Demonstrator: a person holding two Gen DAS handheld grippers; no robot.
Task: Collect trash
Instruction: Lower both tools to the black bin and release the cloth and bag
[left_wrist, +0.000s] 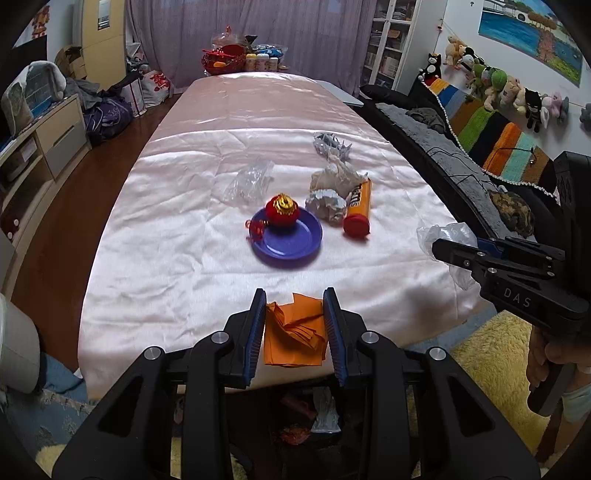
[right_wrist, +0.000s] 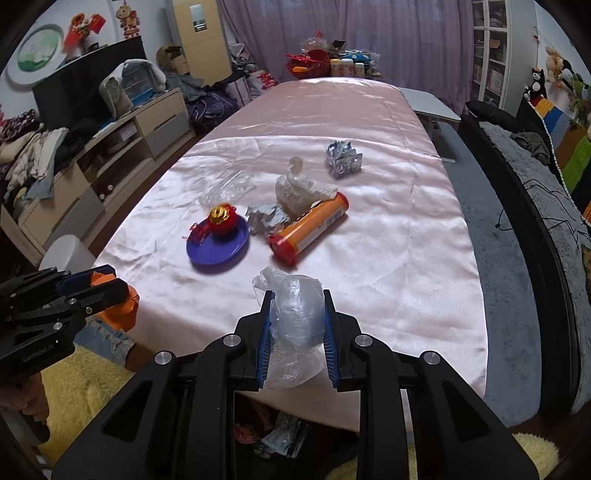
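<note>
My left gripper (left_wrist: 294, 301) is shut on a crumpled orange paper (left_wrist: 295, 332) at the near edge of the table; it also shows in the right wrist view (right_wrist: 118, 310). My right gripper (right_wrist: 298, 299) is shut on a crumpled clear plastic wrap (right_wrist: 295, 317), seen in the left wrist view (left_wrist: 447, 240) at the table's right edge. On the pink tablecloth (left_wrist: 207, 258) lie a foil ball (left_wrist: 327, 205), a white crumpled tissue (left_wrist: 336, 175), a silver wrapper (left_wrist: 330, 144) and a clear plastic bag (left_wrist: 249, 181). A dark bin with trash (right_wrist: 280, 435) sits below both grippers.
A purple plate (left_wrist: 291, 240) holds a red ornament (left_wrist: 281, 209). An orange M&M's tube (left_wrist: 358, 206) lies beside the foil. A dark sofa (left_wrist: 461, 166) runs along the right, cabinets (left_wrist: 40, 147) along the left, a yellow rug (left_wrist: 491, 354) below.
</note>
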